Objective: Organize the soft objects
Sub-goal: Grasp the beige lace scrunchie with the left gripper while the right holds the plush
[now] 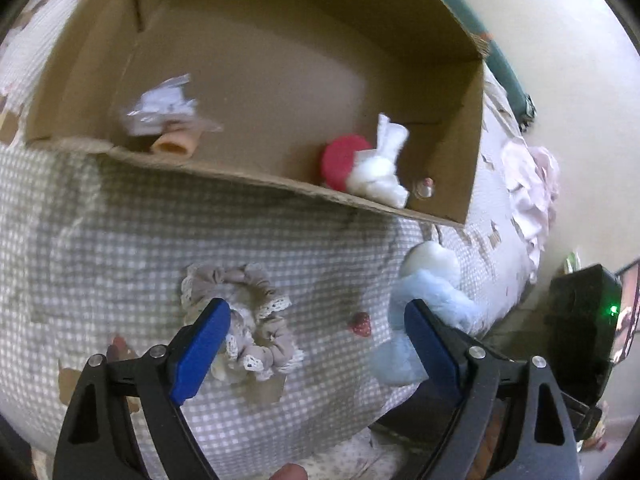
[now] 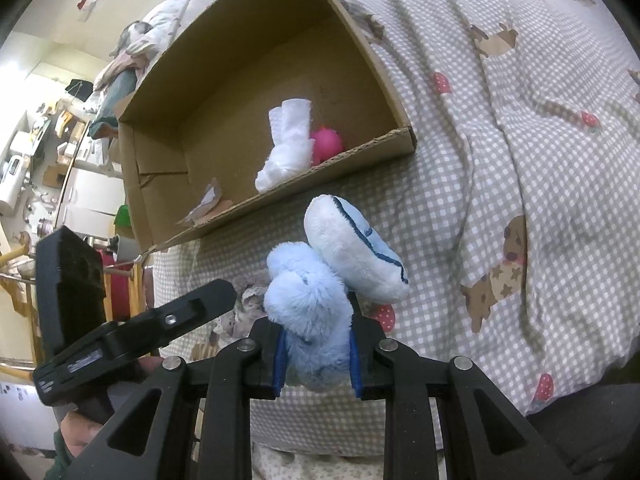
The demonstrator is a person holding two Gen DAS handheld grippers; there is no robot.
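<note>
The right tool [image 2: 316,364], clamped on the blue plush [image 2: 312,312] above the bed [image 2: 500,120], should clear the box [image 2: 260,208] rim before letting go, while the left tool [image 1: 316,344], spread apart, hovers over the scrunchie [image 1: 256,316].

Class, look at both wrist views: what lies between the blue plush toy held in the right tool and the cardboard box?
Only bare checked bedcover separates the blue plush toy from the cardboard box; the right wrist view shows it.
</note>
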